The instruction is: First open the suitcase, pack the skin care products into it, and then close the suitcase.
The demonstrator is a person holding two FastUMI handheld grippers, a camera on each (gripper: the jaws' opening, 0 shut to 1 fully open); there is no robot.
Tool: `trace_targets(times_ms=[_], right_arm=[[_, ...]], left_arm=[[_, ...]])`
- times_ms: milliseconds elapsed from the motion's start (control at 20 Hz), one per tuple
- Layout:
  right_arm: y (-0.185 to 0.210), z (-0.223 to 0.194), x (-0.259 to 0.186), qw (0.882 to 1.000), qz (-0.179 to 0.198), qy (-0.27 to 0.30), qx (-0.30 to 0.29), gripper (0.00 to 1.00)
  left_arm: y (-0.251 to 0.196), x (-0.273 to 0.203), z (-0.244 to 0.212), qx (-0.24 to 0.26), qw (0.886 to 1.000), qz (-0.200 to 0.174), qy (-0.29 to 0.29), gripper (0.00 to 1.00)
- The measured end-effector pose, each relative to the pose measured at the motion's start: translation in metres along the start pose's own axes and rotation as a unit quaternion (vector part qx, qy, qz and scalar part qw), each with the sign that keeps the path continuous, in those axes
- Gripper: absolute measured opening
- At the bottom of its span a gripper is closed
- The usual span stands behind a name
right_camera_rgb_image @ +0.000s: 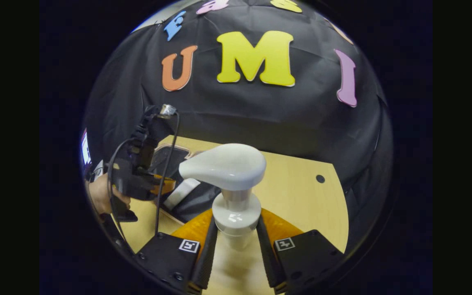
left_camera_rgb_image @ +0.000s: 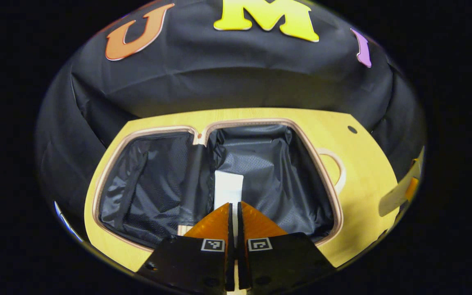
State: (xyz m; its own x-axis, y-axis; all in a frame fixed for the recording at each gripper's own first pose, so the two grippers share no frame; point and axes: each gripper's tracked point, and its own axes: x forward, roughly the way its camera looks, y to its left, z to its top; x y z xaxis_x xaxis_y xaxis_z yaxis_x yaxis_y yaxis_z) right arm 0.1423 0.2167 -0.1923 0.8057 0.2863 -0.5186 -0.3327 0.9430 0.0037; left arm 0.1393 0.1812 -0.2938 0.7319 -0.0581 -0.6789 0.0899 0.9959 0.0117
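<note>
Counter (left_camera_rgb_image: 359, 164): wooden. Suitcase (left_camera_rgb_image: 154, 184): open flat, dark lining. Tube (left_camera_rgb_image: 228, 189): white, lying inside the suitcase. Pump bottle (right_camera_rgb_image: 234, 192): upright, right gripper (right_camera_rgb_image: 236, 241) fingers clamped on its neck. Left gripper (left_camera_rgb_image: 234, 213): fingers nearly together, empty. Step: packing; next, carry bottle into suitcase.

The pump bottle (right_camera_rgb_image: 236, 196) body is hidden below the fingers (right_camera_rgb_image: 207, 250); the tube's (left_camera_rgb_image: 228, 190) lower end perhaps too.
</note>
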Motion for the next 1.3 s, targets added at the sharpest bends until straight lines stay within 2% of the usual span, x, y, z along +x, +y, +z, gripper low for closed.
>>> trace_targets(times_ms=[200,300,350,400,450,500,550,750,800,850,900,1050,1300], right_arm=[[0.044,0.008,0.032,0.999,0.030,0.014,0.001,0.49],[0.064,0.000,0.053,0.999,0.038,0.034,0.009,0.49],[0.072,-0.005,0.061,0.998,0.041,0.045,0.014,0.48],[0.079,-0.009,0.070,0.997,0.042,0.055,0.019,0.49],[0.085,-0.014,0.079,0.997,0.042,0.065,0.022,0.49],[0.090,-0.019,0.087,0.996,0.041,0.076,0.023,0.49],[0.093,-0.024,0.097,0.995,0.039,0.086,0.022,0.49],[0.096,-0.039,0.123,0.993,0.013,0.111,0.025,0.49],[0.096,-0.043,0.126,0.992,0.006,0.119,0.028,0.49],[0.097,-0.049,0.130,0.991,0.001,0.127,0.029,0.49],[0.098,-0.054,0.133,0.990,-0.001,0.137,0.029,0.49],[0.104,-0.057,0.141,0.988,-0.007,0.148,0.033,0.49],[0.106,-0.046,0.165,0.986,-0.031,0.153,0.055,0.49]], left_arm=[[0.013,-0.041,-0.011,-0.035,0.999,-0.007,-0.032,0.07],[0.028,-0.057,-0.027,-0.057,0.998,-0.006,-0.037,0.35],[0.036,-0.064,-0.031,-0.066,0.997,-0.003,-0.042,0.37],[0.041,-0.070,-0.037,-0.075,0.996,-0.005,-0.044,0.35],[0.048,-0.076,-0.044,-0.084,0.995,-0.004,-0.047,0.39],[0.053,-0.082,-0.049,-0.092,0.995,-0.005,-0.049,0.48],[0.061,-0.088,-0.057,-0.098,0.994,-0.003,-0.049,0.63],[0.092,-0.107,-0.067,-0.121,0.989,0.020,-0.083,0.72],[0.095,-0.114,-0.067,-0.120,0.988,0.020,-0.093,0.77],[0.099,-0.120,-0.068,-0.113,0.988,0.021,-0.101,0.88],[0.107,-0.124,-0.067,-0.101,0.988,0.030,-0.110,0.80],[0.117,-0.138,-0.061,-0.069,0.987,0.038,-0.140,0.88],[0.118,-0.155,-0.053,-0.046,0.983,0.035,-0.176,0.89]])
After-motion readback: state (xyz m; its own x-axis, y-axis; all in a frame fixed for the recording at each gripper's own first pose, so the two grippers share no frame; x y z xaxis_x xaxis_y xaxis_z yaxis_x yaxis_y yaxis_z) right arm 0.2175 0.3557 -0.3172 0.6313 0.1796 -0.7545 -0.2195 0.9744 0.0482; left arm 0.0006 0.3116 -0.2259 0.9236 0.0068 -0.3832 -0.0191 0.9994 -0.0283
